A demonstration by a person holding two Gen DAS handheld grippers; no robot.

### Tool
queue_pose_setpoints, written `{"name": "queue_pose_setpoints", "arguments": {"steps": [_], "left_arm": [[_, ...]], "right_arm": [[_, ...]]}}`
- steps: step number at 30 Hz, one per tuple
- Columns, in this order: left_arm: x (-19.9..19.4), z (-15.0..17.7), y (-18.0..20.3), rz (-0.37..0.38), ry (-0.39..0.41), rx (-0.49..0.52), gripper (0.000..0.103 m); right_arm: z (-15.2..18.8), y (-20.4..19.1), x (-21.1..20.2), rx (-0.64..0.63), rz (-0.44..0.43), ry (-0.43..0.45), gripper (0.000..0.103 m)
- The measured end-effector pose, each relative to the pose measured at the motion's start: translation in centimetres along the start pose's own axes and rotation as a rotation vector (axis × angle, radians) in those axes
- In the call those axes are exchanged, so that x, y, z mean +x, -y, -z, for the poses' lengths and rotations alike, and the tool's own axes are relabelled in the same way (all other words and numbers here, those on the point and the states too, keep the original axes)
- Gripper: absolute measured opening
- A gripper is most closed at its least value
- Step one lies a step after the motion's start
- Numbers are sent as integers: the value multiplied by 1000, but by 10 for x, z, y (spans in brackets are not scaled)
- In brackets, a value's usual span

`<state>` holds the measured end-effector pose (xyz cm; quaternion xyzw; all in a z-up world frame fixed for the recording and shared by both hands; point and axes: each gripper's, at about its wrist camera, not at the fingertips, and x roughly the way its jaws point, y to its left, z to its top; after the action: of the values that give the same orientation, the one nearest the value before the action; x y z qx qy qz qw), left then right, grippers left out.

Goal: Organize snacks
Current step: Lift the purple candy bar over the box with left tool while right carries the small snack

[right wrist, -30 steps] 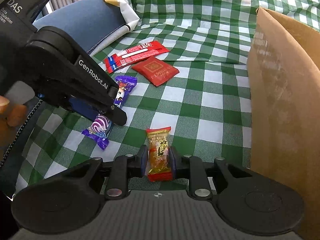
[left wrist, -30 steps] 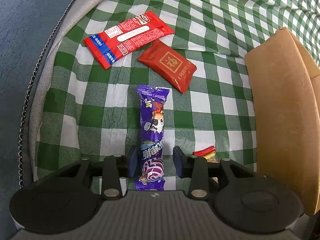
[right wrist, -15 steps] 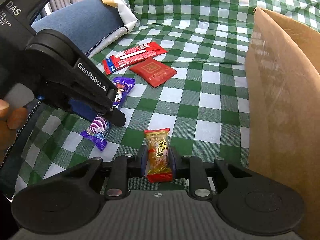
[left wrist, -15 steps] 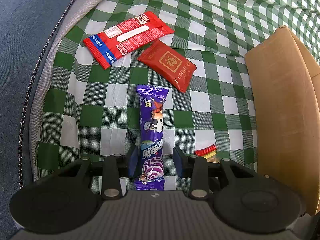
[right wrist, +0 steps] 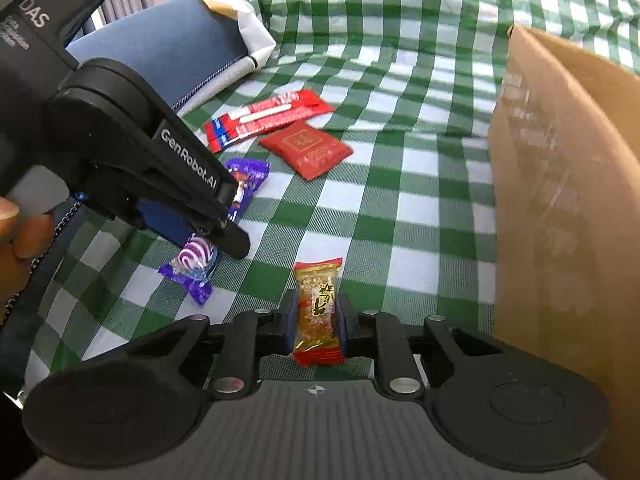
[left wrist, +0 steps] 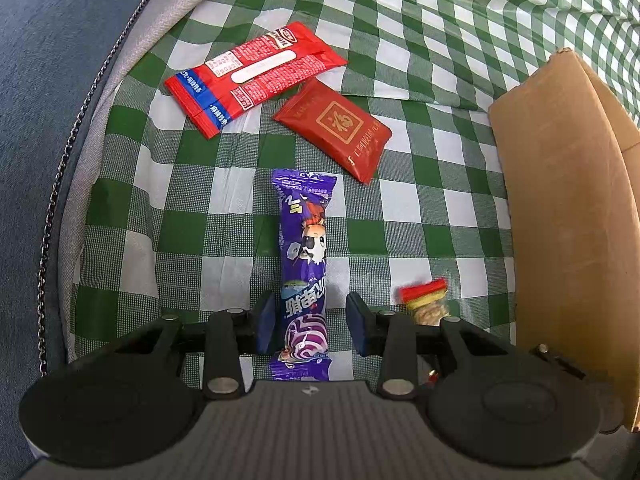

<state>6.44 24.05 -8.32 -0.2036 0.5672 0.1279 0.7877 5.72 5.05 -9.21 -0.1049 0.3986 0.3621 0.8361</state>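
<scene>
A long purple snack bar [left wrist: 305, 264] lies on the green checked cloth, its near end between the fingers of my left gripper [left wrist: 311, 322], which is open with gaps on both sides. It also shows in the right wrist view [right wrist: 192, 264] under the left gripper [right wrist: 224, 236]. My right gripper [right wrist: 317, 316] is shut on a small red and gold candy packet [right wrist: 318, 308], also seen in the left wrist view [left wrist: 428, 304]. A cardboard box [right wrist: 568, 208] stands to the right; it shows in the left wrist view too [left wrist: 568, 208].
A long red wafer pack [left wrist: 252, 76] and a dark red packet [left wrist: 336, 128] lie farther back on the cloth; both show in the right wrist view [right wrist: 268, 118] [right wrist: 306, 148]. A blue cushion [left wrist: 44, 80] borders the left. A white bag [right wrist: 240, 12] lies behind.
The right gripper with the candy packet has lifted and moved slightly forward. The left gripper has stayed open around the purple bar.
</scene>
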Motion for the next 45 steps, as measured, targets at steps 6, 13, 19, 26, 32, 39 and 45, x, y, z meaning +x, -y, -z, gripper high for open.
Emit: {"name": "queue_pose_setpoints", "arguments": {"steps": [6, 13, 19, 26, 32, 39, 45], "left_arm": [[-8, 0, -6, -10, 37, -14, 26], [-30, 3, -6, 44, 131, -31, 26], [-61, 9, 13, 10, 302, 59, 26], [-100, 24, 43, 2, 524, 200, 26], [-132, 40, 72, 56, 651, 237, 26], [-155, 70, 128, 258, 701, 164, 26], [-130, 108, 177, 272, 684, 260, 26]], "right_arm": [[-10, -3, -15, -31, 18, 68, 17], [-32, -6, -53, -62, 31, 150, 17], [-60, 12, -121, -87, 25, 304, 17], [-63, 84, -192, -35, 81, 444, 17], [-29, 142, -193, 79, 166, 408, 17], [-1, 167, -192, 160, 228, 406, 17], [10, 192, -203, 264, 291, 445, 17]]}}
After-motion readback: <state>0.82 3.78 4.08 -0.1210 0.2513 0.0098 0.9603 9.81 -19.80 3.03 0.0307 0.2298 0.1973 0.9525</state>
